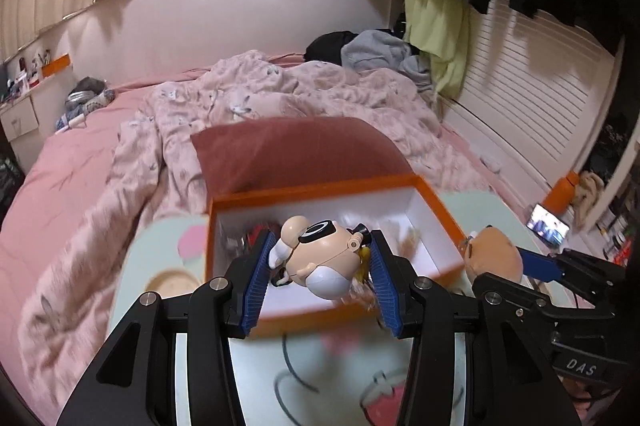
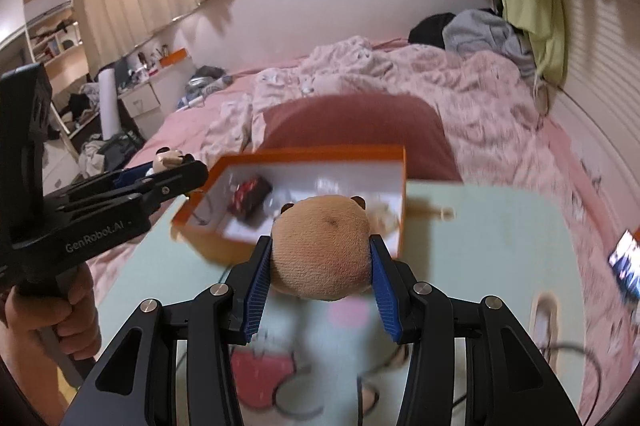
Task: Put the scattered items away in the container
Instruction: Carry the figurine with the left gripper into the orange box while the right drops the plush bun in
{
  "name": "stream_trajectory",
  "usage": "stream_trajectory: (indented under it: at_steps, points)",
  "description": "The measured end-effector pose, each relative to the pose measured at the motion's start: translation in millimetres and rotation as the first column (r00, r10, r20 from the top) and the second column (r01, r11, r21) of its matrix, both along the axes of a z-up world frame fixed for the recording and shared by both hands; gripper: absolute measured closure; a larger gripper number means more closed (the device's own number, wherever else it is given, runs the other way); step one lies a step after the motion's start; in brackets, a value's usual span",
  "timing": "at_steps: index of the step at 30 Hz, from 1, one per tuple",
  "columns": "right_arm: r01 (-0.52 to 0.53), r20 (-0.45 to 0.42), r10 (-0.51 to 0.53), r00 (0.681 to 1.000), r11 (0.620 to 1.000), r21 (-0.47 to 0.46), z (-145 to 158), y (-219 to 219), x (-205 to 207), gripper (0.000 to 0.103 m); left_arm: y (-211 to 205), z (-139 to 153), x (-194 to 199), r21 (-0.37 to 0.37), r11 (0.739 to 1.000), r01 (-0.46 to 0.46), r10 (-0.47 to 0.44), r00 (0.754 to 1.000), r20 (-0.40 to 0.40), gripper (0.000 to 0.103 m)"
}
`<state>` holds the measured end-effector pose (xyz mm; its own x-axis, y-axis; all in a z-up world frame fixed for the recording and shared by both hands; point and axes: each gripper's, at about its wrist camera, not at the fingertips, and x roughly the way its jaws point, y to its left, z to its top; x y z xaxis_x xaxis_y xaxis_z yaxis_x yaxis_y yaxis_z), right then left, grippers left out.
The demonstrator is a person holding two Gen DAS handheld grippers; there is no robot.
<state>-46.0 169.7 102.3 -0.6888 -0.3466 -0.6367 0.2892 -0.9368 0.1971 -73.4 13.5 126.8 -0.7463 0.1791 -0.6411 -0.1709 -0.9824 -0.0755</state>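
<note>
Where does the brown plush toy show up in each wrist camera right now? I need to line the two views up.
Left wrist view: the brown plush toy sits at right of centre, held by the right gripper, just outside the box's right wall.
Right wrist view: it fills the lower centre, clamped between the blue pads, in front of the box.
Shared landmark: the orange box with white inside.

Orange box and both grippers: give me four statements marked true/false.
1. The left gripper holds a plastic doll figure. True.
2. The right gripper is empty. False: its fingers clamp a tan plush toy.
3. The orange box is empty. False: a dark red-and-black item lies inside.
4. The box sits on a pale green mat. True.
</note>
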Motion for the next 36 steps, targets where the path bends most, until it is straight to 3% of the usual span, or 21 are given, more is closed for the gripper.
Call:
stream_trajectory:
  at_steps: [5, 12, 18, 21, 23, 31, 36]
  points:
    - [0.029, 0.027, -0.031, 0.999, 0.997, 0.078, -1, -16, -45, 0.057, -4, -9, -42, 0.008, 1.0, -0.024, 0.023, 0.997, 0.074, 0.055]
    - [0.066, 0.115, -0.081, 0.99, 0.989, 0.131, -20, -25, -94, 0.056, -1, -30, -65, -0.068, 0.997, -0.023, 0.032, 0.991, 0.133, 0.055]
    - [0.094, 0.155, -0.119, 0.981, 0.983, 0.16, -31, -28, -108, 0.048, -9, -40, -77, -0.023, 0.999, -0.049, 0.053, 0.978, 0.201, 0.054]
    - [0.106, 0.142, -0.127, 0.982, 0.983, 0.151, -28, -25, -104, 0.04, -14, -44, -79, -0.003, 0.998, -0.056, 0.055, 0.97, 0.236, 0.054]
    - [0.113, 0.121, -0.131, 0.984, 0.983, 0.148, -24, -22, -98, 0.034, -17, -41, -76, 0.006, 0.998, -0.062, 0.059, 0.973, 0.225, 0.048]
    - [0.084, 0.066, -0.094, 0.993, 0.986, 0.141, -8, -19, -47, 0.033, -21, -18, -35, 0.001, 0.998, -0.055, 0.055, 0.986, 0.156, 0.044]
    - [0.033, 0.111, -0.051, 0.993, 0.986, 0.162, -19, -20, 3, 0.031, -5, -18, 14, -0.038, 0.999, 0.012, -0.007, 0.991, 0.131, 0.044]
